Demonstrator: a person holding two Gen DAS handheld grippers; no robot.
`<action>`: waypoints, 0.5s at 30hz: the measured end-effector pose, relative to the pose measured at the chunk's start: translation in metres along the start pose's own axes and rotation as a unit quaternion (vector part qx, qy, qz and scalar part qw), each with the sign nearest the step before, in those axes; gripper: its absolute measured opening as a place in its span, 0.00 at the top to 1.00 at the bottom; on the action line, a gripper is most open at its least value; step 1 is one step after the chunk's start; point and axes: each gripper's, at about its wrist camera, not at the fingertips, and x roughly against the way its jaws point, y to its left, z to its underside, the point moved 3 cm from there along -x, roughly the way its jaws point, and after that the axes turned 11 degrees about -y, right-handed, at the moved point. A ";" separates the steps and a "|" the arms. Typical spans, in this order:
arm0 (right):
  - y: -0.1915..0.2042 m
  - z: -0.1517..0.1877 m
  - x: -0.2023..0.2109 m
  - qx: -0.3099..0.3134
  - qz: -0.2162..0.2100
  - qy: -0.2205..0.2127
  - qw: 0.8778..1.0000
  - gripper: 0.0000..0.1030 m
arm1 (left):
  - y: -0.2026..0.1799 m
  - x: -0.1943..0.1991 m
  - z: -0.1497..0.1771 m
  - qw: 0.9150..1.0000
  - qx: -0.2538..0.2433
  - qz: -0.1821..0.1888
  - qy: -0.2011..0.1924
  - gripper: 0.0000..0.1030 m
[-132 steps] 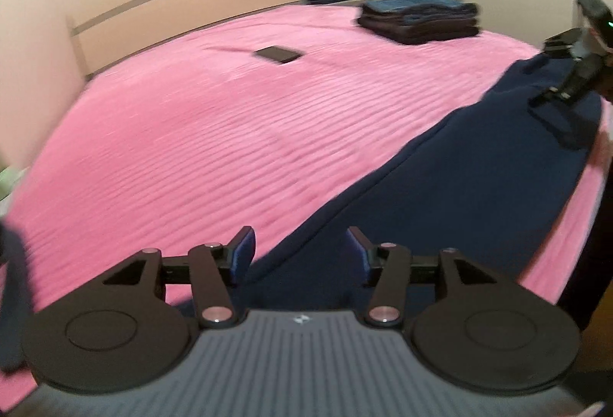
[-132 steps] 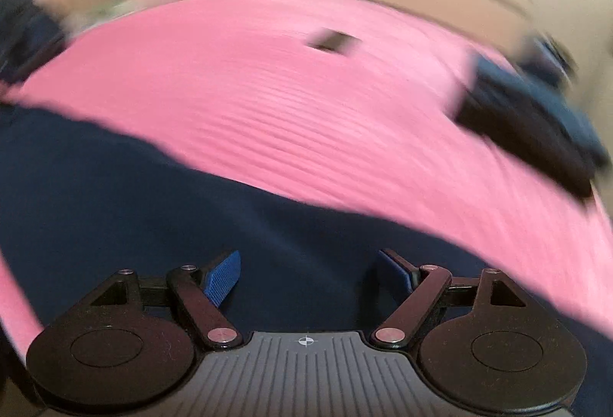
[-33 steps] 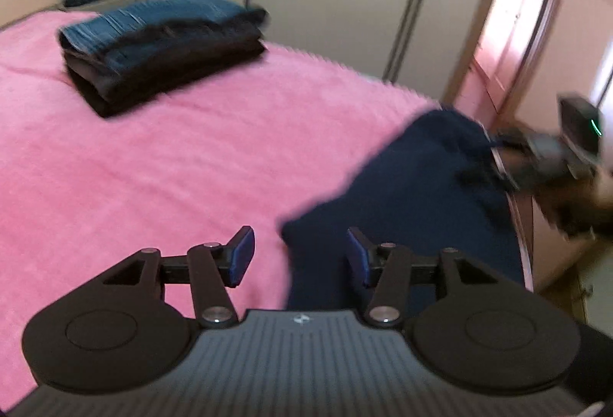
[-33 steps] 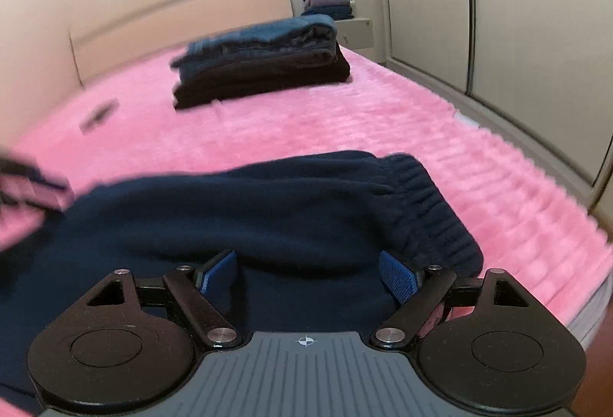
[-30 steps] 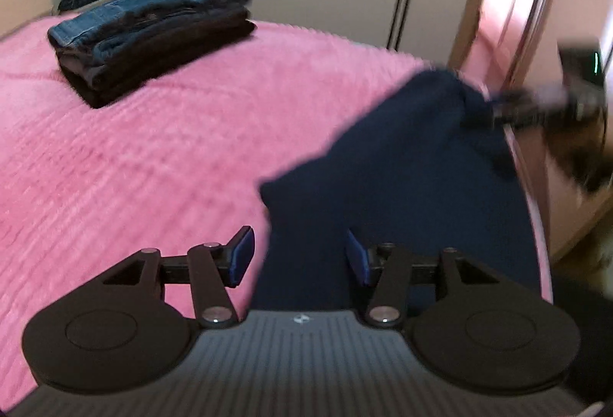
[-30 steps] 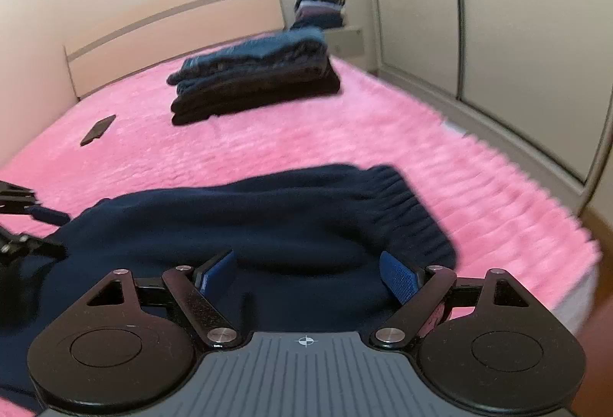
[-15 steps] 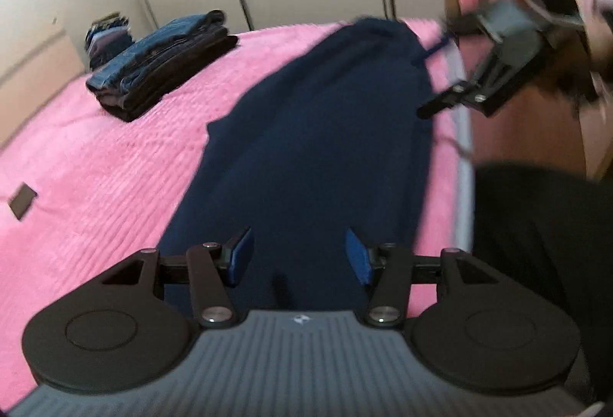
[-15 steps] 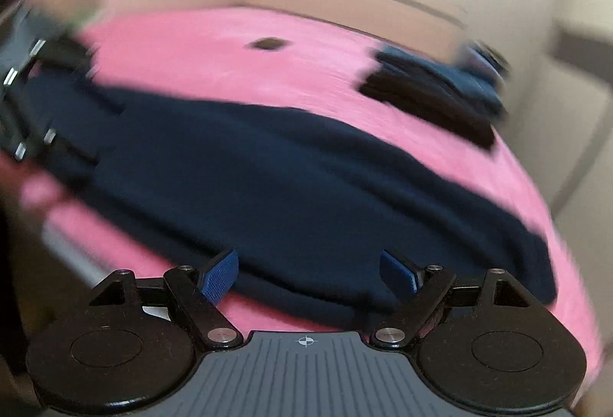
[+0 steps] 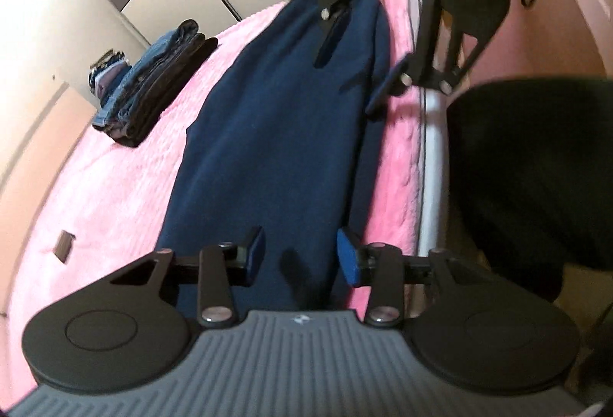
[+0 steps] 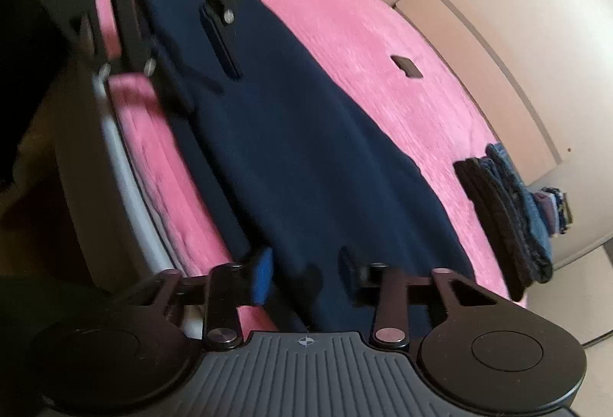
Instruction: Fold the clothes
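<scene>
A long dark navy garment (image 9: pixel 276 133) lies stretched flat along the near edge of the pink bed (image 9: pixel 115 187); it also shows in the right wrist view (image 10: pixel 314 156). My left gripper (image 9: pixel 302 256) is open over one end of the garment, holding nothing. My right gripper (image 10: pixel 306 275) is open over the other end, also empty. Each gripper shows in the other's view, the right gripper (image 9: pixel 356 49) at the far end and the left gripper (image 10: pixel 187 61) likewise. Both face each other along the garment.
A stack of folded jeans and dark clothes (image 9: pixel 153 87) sits on the bed's far side, with another pile (image 9: pixel 107 72) on a stand behind. A small dark flat object (image 9: pixel 64 245) lies on the blanket. The white bed edge (image 9: pixel 433 156) and a dark-clothed body (image 9: pixel 528 172) are close by.
The garment has been drawn out straight along the bed edge. Both grippers have swung round to face each other from its two ends and have come closer together.
</scene>
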 end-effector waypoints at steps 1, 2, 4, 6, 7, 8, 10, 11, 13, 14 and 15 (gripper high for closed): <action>0.002 0.003 -0.002 0.011 0.003 0.006 1.000 0.67 | -0.001 -0.001 0.000 1.000 -0.005 -0.005 0.002 0.72; 0.002 0.009 -0.002 0.017 0.007 0.012 1.000 0.77 | -0.001 -0.002 0.001 1.000 -0.009 -0.012 0.003 0.72; 0.001 0.021 -0.002 0.026 0.017 0.026 0.999 0.99 | -0.002 -0.004 0.001 1.000 -0.013 -0.014 0.006 0.78; -0.003 0.024 0.005 0.013 0.024 0.022 0.999 0.99 | -0.003 -0.006 0.000 1.000 -0.014 -0.009 0.005 0.95; -0.005 0.024 0.010 0.008 0.030 0.018 0.999 0.99 | -0.004 -0.003 -0.001 1.000 -0.011 -0.006 0.000 0.98; -0.006 0.023 0.015 0.002 0.035 0.013 0.999 0.99 | -0.003 0.000 -0.002 1.000 -0.003 -0.004 -0.005 0.98; -0.005 0.022 0.020 -0.008 0.040 0.008 0.999 0.99 | 0.000 0.008 -0.003 1.000 0.017 0.001 -0.014 0.98; -0.003 0.022 0.019 -0.012 0.039 0.007 0.999 0.99 | 0.001 0.010 -0.003 1.000 0.025 0.004 -0.015 0.98; 0.008 0.026 0.016 -0.010 0.030 0.016 0.999 0.99 | 0.000 0.010 0.000 0.999 0.035 0.011 -0.013 0.98; 0.013 0.027 0.017 -0.008 0.028 0.019 0.999 0.99 | -0.003 0.009 0.001 0.999 0.034 0.015 -0.010 0.98; 0.014 0.027 0.018 -0.009 0.030 0.018 0.999 0.99 | -0.006 0.008 0.002 0.999 0.031 0.020 -0.007 0.98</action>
